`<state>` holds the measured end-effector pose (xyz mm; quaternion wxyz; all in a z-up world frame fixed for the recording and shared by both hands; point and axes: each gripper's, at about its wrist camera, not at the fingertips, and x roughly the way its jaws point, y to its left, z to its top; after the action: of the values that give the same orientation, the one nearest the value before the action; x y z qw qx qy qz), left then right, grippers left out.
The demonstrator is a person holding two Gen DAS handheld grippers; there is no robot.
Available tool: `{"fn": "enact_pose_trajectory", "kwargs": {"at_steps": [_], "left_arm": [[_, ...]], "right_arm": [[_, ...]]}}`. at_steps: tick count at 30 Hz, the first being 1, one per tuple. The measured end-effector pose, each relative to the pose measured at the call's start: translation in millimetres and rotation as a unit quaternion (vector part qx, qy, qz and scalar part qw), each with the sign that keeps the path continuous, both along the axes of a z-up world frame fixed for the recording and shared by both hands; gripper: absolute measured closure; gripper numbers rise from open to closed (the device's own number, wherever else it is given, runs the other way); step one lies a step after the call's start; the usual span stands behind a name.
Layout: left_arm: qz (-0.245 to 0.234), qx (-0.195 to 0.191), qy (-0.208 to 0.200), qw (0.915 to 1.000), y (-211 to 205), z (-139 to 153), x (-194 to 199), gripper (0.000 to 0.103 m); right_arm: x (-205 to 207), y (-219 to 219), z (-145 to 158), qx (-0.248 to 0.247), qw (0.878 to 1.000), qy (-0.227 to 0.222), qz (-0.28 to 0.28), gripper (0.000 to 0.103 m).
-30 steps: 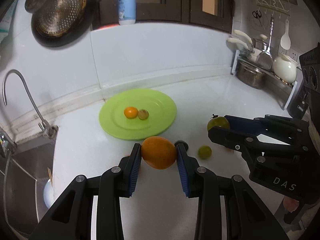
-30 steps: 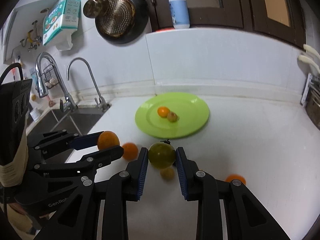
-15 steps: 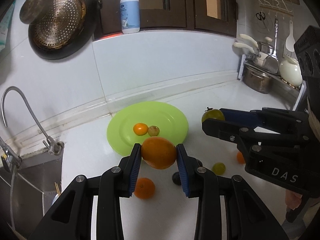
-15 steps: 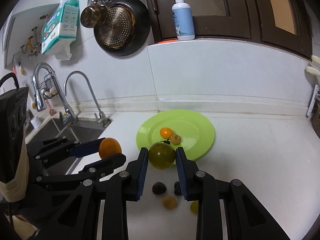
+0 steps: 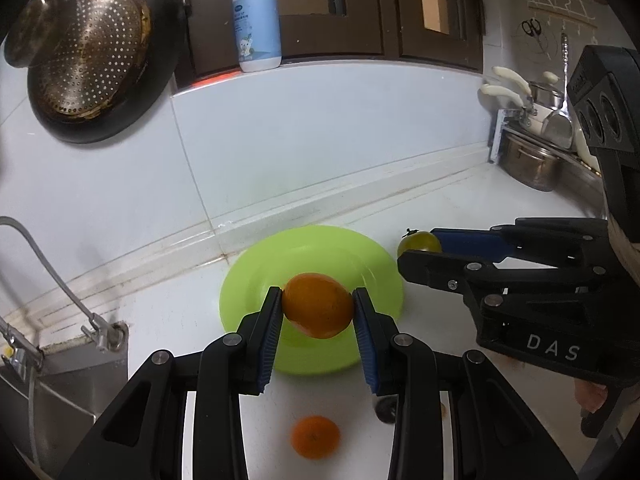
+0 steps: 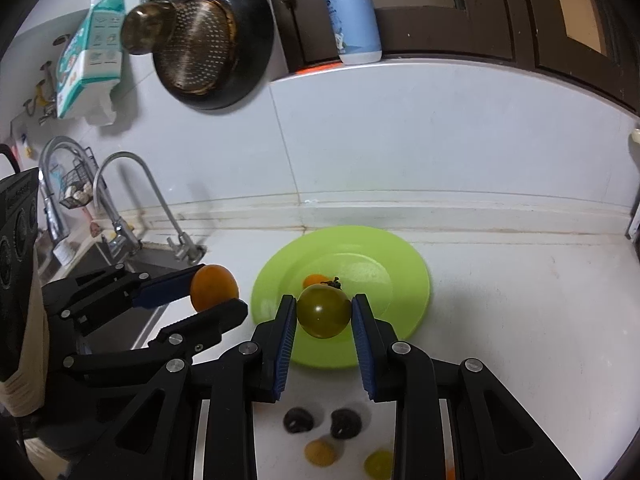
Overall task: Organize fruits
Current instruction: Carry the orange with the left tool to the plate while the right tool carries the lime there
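Right wrist: 1 green plate [image 6: 416, 280], 2 dark fruits [image 6: 298, 420].

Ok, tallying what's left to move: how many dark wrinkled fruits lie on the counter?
2. The left dark fruit and right dark fruit lie on the counter, nearer the camera than the green plate, under the right gripper. More may hide behind it.

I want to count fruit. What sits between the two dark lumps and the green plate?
Only bare white counter lies between the dark lumps and the green plate, in the right wrist view.
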<state>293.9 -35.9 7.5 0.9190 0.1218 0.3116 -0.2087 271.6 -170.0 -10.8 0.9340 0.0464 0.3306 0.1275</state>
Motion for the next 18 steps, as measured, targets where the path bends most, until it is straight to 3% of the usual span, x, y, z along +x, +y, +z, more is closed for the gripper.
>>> {"fn": "enact_pose_trajectory", "kwargs": {"at_steps": [11, 18], "left_arm": [[0.015, -0.014, 0.044, 0.9988, 0, -12, 55, 0.068], [0.023, -0.031, 0.097, 0.9946, 2, -30, 94, 0.068]], "right_arm": [[53, -1, -9, -0.020, 0.999, 0.031, 0.003, 0.074], [88, 1, -20, -0.035, 0.998, 0.057, 0.011, 0.074]]}}
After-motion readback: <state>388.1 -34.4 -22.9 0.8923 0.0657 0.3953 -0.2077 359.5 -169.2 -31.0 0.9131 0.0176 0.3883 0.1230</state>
